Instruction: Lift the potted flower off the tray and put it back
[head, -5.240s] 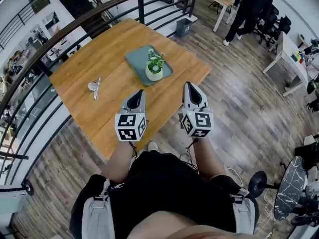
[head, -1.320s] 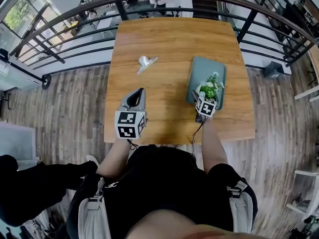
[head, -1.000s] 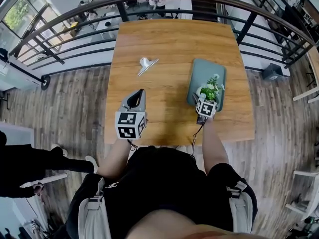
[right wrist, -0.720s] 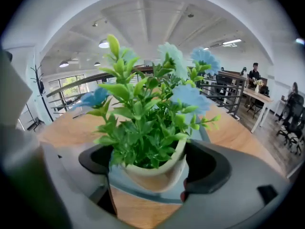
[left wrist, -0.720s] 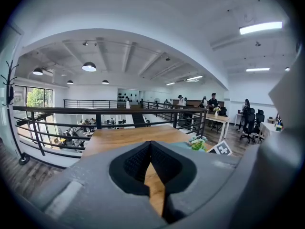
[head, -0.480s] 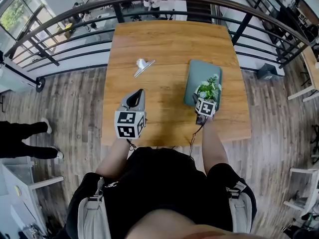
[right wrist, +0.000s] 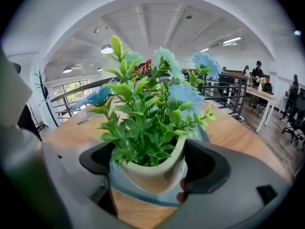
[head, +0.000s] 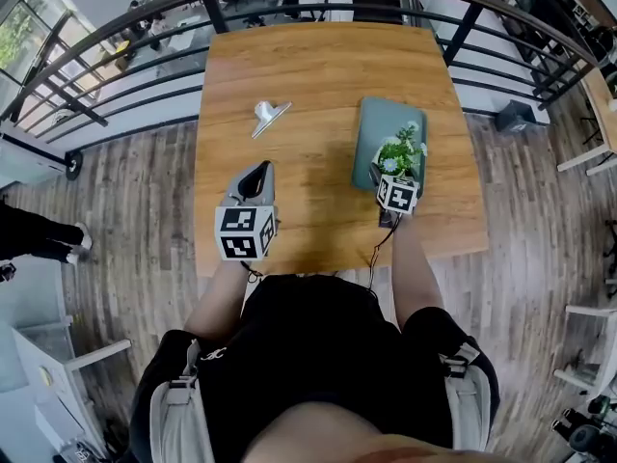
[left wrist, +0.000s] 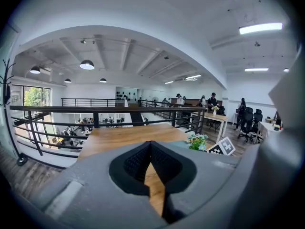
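The potted flower point(head: 399, 152), a white pot with green leaves and pale blue blooms, stands at the near end of the grey-green tray point(head: 378, 123). My right gripper point(head: 393, 176) reaches in from the near side. Its jaws have just been closing, with the pot point(right wrist: 155, 173) between them, and both pads now press its sides. The pot leans a little, with the tray point(right wrist: 138, 195) showing under it. My left gripper point(head: 255, 170) hovers over the bare wood to the left, shut and empty, its tips point(left wrist: 150, 144) meeting. The left gripper view shows the flower point(left wrist: 197, 141) to the right.
A metal clip point(head: 269, 116) lies on the wooden table point(head: 308, 66), left of the tray. A dark railing point(head: 145, 27) runs round the table's far and left sides. Wood floor lies beyond the table's edges, and people stand far off.
The right gripper's jaws have drawn in around the pot. Both hands have stayed where they were, and the head view has shifted slightly.
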Available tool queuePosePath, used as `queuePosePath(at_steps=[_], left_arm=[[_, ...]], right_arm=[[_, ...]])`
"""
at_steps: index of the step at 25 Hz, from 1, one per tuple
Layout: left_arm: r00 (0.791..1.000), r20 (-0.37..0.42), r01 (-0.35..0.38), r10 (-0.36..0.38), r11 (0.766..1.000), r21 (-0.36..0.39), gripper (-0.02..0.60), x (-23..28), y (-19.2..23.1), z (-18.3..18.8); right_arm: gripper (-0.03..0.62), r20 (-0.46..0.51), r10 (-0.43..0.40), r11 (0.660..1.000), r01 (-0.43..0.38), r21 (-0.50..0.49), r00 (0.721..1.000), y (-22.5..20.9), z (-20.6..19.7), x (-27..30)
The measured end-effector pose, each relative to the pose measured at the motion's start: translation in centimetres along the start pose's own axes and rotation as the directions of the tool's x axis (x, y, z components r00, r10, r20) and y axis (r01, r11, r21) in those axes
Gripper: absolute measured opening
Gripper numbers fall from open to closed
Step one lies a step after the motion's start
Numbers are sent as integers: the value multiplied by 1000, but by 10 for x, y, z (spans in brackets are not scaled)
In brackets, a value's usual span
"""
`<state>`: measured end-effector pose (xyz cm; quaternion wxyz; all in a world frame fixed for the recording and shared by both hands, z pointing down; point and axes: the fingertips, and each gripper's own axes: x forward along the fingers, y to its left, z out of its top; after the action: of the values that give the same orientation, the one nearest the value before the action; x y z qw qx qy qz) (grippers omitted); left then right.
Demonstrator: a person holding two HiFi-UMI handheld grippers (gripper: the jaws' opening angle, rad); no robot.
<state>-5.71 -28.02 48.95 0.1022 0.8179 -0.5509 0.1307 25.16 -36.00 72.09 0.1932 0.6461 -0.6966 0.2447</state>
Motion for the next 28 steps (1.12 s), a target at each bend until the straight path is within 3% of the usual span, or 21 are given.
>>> queuePosePath(at_steps=[12,22,28], left_arm=[[999,30,35,-35,999,-3,15,12,-6,12],[993,59,101,-100,995,-11,15,16,-23,15],[987,76,146,-145,989,-11,15,22,-37,23]], right_arm=[[448,202,-7,999,15,-37,979,10,95,-45],[448,397,0,995,39,-90,918,35,177,-137],[446,479,-8,994,58,-90,878,43,190,-192]])
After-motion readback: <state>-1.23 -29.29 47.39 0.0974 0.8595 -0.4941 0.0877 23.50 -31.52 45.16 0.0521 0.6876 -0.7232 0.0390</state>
